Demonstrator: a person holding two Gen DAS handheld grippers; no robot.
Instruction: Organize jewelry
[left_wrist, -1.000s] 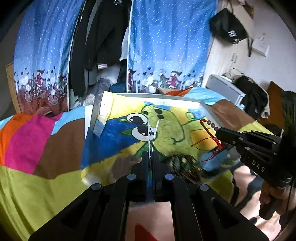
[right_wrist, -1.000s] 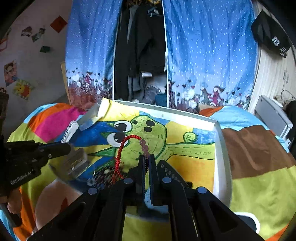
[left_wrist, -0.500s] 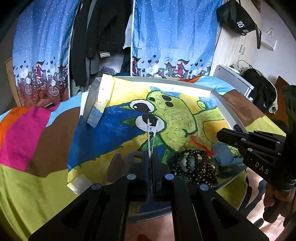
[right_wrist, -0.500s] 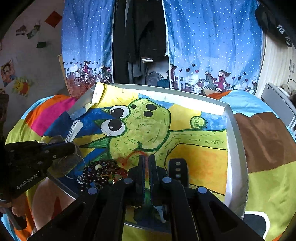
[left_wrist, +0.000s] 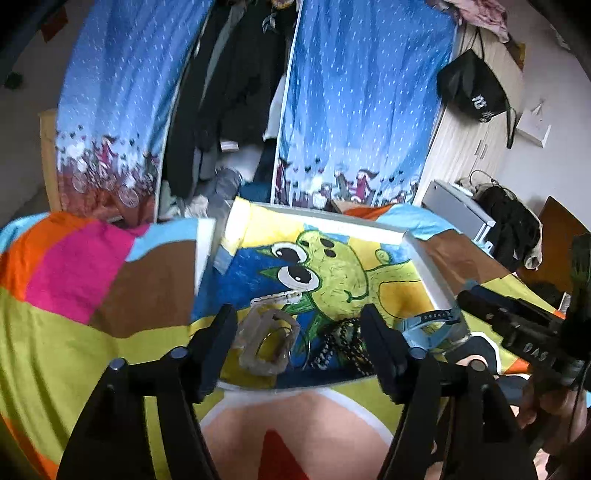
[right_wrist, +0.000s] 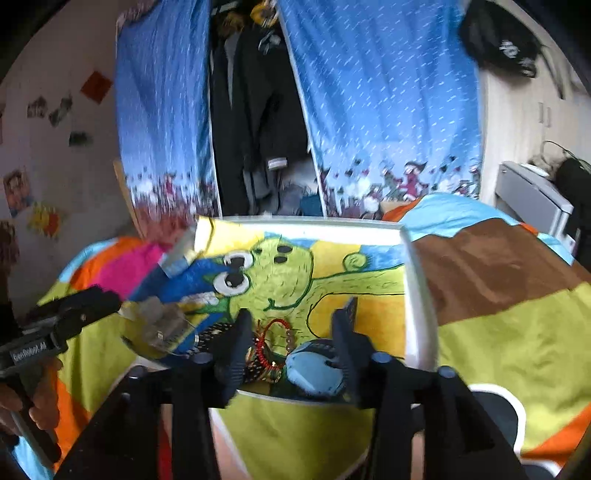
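Jewelry heaped at near edge of white tray (left_wrist: 424, 258) on bed.

Left hand-held gripper (left_wrist: 299, 325): jaws wide apart, empty. Clear plastic piece (left_wrist: 264, 341) lies just below and between them, dark bead string (left_wrist: 343, 341) beside right finger.

Right hand-held gripper (right_wrist: 293, 330): jaws spread wide, empty, straddling red bead bracelet (right_wrist: 271, 343) and blue watch (right_wrist: 314, 369).

Judgement: beads light, limp, slippery; pinch several strands at once. Plastic looks stiff, brittle; take by edge.

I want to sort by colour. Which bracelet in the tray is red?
The red beaded bracelet, lying between the open right tongs; the beaded bracelets beside it are dark.
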